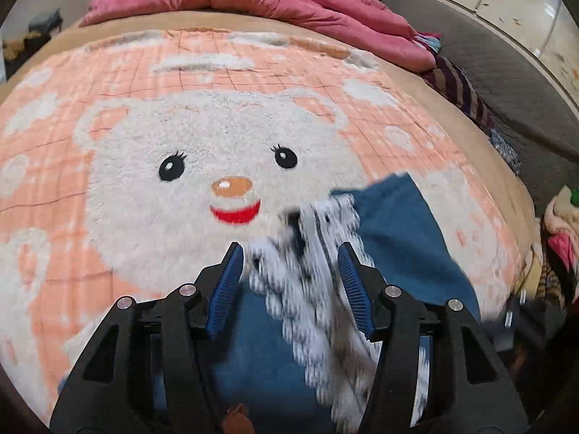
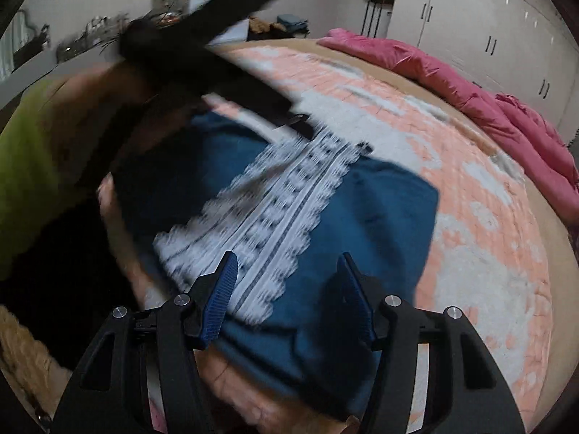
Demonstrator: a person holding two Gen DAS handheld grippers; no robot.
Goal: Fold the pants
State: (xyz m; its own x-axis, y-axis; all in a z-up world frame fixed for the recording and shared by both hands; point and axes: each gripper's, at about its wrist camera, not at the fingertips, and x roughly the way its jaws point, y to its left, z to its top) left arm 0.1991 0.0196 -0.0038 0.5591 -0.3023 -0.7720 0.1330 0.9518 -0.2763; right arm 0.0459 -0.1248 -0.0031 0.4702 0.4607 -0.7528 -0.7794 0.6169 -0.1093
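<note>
The pants are blue with a white patterned lace stripe. They lie folded on a peach bear blanket on the bed. My left gripper is open just above the pants, with the lace stripe between its fingers. In the right wrist view the pants lie in a folded pile, blurred. My right gripper is open and empty above them. The left gripper shows as a dark blur over the pants' far edge.
A pink quilt is heaped at the far edge of the bed. Striped and other clothes lie along the bed's right edge. White wardrobes stand behind the bed. A green sleeve is at the left.
</note>
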